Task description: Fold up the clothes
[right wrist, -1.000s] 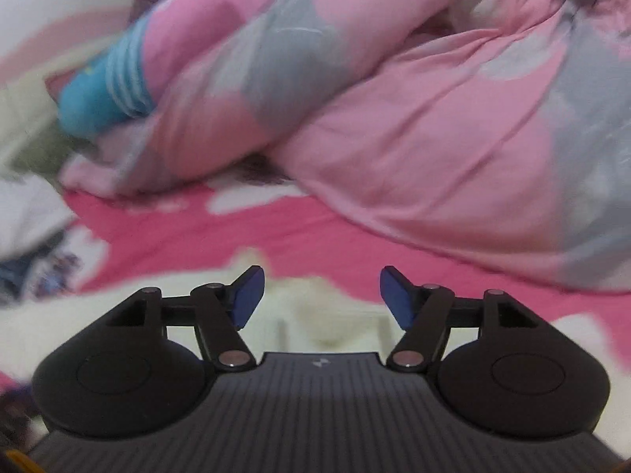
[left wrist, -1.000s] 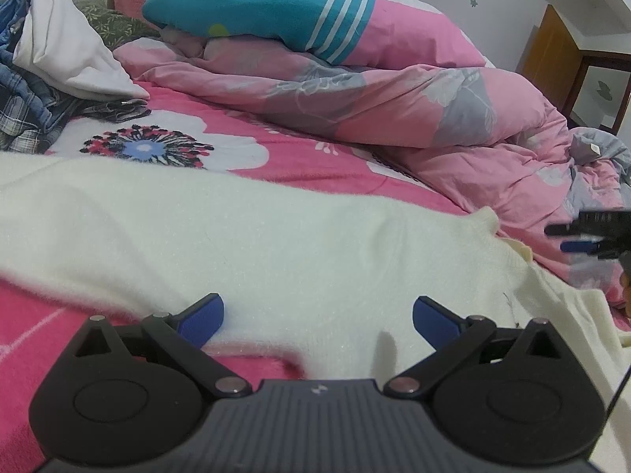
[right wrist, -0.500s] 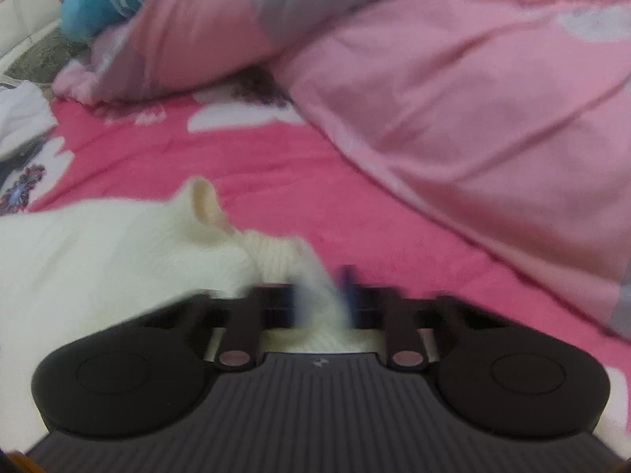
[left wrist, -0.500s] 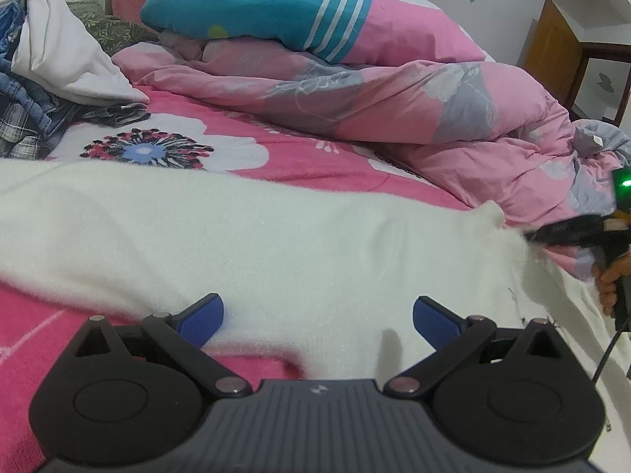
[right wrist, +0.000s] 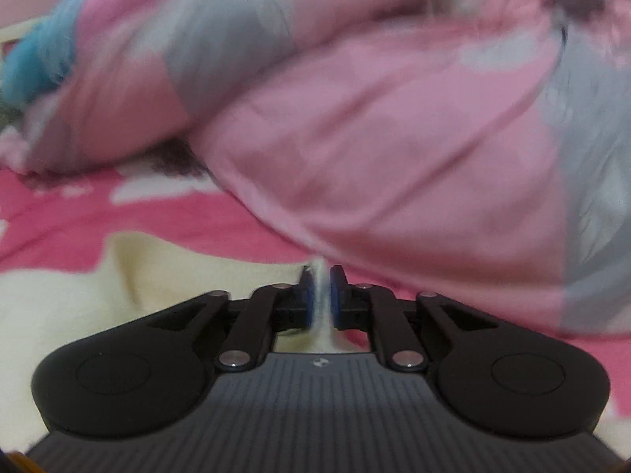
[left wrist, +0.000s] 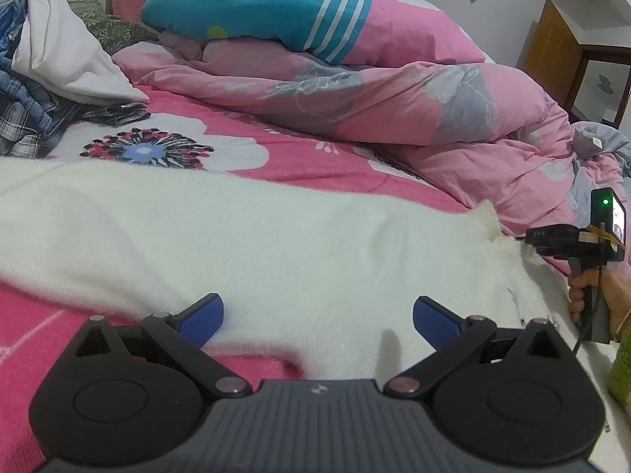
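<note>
A cream fuzzy sweater lies spread flat across the pink flowered bedsheet. My left gripper is open, low over the sweater's near edge, with its blue pads on either side of the fabric. My right gripper is shut on a thin pinch of the sweater's cream edge. In the left wrist view the right gripper holds the sweater's far right corner, by the pink quilt.
A bunched pink and grey quilt and a blue and pink pillow lie behind the sweater. A pile of white, denim and plaid clothes sits at the far left. A wooden door stands at the right.
My right gripper came down onto the sweater's right corner and closed on it. My left gripper stayed open in the same place over the near edge.
</note>
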